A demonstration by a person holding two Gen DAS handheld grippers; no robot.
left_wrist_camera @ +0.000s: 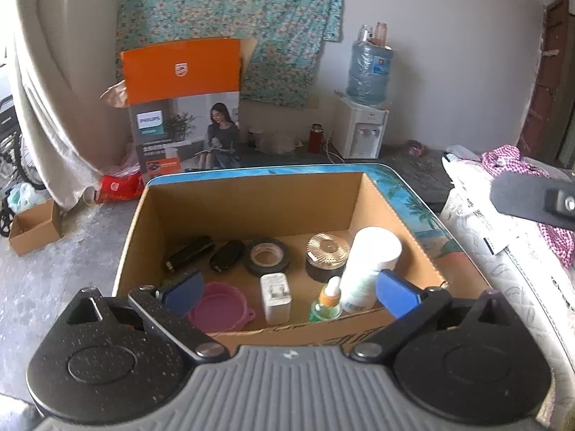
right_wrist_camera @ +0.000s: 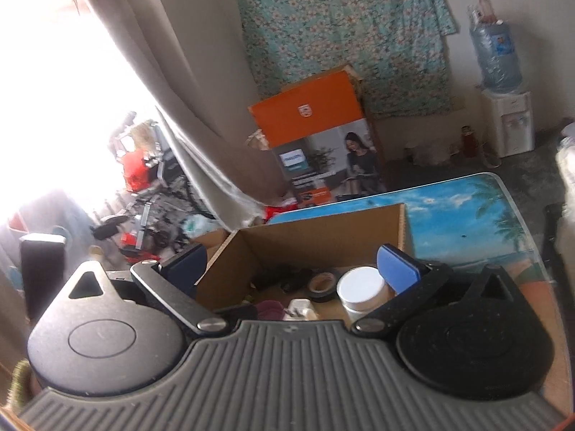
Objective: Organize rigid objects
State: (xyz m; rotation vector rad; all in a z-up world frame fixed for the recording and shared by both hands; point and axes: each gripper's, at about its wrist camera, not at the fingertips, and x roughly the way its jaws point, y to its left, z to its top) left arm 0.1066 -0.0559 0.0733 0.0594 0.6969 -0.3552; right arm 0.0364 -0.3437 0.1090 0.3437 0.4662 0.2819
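Observation:
An open cardboard box [left_wrist_camera: 251, 208] stands on a table with a beach print [left_wrist_camera: 408, 194]. Inside lie two black cases [left_wrist_camera: 188, 253], a black tape roll [left_wrist_camera: 267, 255], a gold-lidded jar [left_wrist_camera: 327, 255], a tall white bottle [left_wrist_camera: 368, 269], a white charger [left_wrist_camera: 276, 296], a green dropper bottle [left_wrist_camera: 327, 301] and a pink lid [left_wrist_camera: 221, 305]. My left gripper [left_wrist_camera: 289, 292] hangs open over the box's near edge, nothing between its blue pads [left_wrist_camera: 395, 292]. In the right wrist view my right gripper [right_wrist_camera: 293, 267] is also open and empty, above the box [right_wrist_camera: 316, 237], the white bottle's cap [right_wrist_camera: 361, 287] and the tape [right_wrist_camera: 321, 283].
An orange and grey appliance carton [left_wrist_camera: 183, 107] leans on the far wall under a floral cloth [left_wrist_camera: 233, 18]. A water dispenser [left_wrist_camera: 364, 122] stands at the back right. Bedding and checked cloth [left_wrist_camera: 503, 251] border the table on the right. A small carton [left_wrist_camera: 34, 228] sits on the floor at left.

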